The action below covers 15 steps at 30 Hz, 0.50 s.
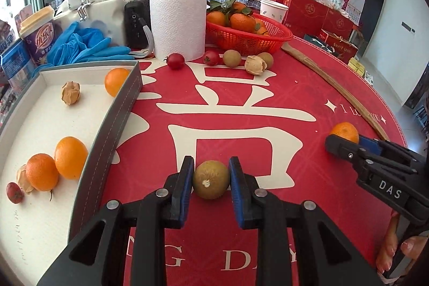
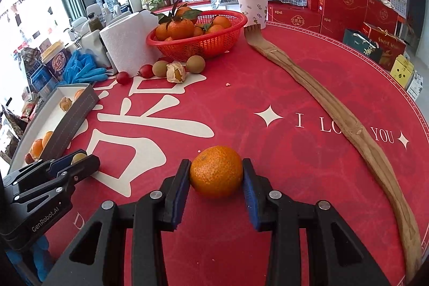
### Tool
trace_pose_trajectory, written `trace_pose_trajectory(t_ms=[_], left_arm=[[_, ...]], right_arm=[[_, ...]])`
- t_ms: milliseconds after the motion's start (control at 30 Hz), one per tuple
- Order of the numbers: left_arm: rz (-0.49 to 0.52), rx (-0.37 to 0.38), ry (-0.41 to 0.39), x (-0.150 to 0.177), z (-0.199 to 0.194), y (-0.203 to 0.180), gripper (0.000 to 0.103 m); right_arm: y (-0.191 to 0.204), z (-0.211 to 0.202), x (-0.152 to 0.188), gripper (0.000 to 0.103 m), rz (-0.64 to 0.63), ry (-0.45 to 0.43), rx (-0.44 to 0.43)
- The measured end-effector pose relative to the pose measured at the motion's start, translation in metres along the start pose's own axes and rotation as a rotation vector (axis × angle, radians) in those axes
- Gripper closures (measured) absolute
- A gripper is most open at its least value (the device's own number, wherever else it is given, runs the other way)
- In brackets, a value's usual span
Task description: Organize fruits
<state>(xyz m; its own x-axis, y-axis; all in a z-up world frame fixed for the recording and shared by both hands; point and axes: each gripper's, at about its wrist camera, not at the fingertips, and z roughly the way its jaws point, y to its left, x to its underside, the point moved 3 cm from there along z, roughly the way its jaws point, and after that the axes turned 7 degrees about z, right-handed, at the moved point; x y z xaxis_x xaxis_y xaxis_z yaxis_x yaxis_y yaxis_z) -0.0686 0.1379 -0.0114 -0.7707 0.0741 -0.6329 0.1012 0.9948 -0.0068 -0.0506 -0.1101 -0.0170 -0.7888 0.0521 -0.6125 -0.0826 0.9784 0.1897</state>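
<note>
My left gripper [image 1: 211, 180] is shut on a round brown-green fruit [image 1: 211, 179] just above the red tablecloth. My right gripper [image 2: 216, 176] is shut on an orange tangerine [image 2: 216, 171], its blue pads pressing both sides. Each gripper shows in the other's view: the right gripper [image 1: 346, 144] at the far right with the tangerine [image 1: 345, 132], the left gripper [image 2: 77, 161] at the lower left. The white tray [image 1: 126, 101] on the left holds several oranges [image 1: 70, 157], two husked fruits and a small red fruit [image 1: 14, 192].
A red basket [image 2: 214, 44] of tangerines stands at the back beside a paper roll [image 1: 177, 23]. Two red fruits [image 1: 175, 60], two brown fruits [image 1: 232, 58] and a husked fruit [image 1: 255, 65] lie before them. A long wooden back scratcher [image 2: 335, 109] crosses the right side. Blue gloves [image 1: 85, 46] lie behind the tray.
</note>
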Motion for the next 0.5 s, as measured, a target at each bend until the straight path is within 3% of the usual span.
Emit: trace_pose_trajectory(t_ms=[500], left_arm=[[-0.002, 0.003, 0.000, -0.0001, 0.0006, -0.0012, 0.074]], right_arm=[[-0.0005, -0.0002, 0.0002, 0.064, 0.000, 0.000, -0.001]])
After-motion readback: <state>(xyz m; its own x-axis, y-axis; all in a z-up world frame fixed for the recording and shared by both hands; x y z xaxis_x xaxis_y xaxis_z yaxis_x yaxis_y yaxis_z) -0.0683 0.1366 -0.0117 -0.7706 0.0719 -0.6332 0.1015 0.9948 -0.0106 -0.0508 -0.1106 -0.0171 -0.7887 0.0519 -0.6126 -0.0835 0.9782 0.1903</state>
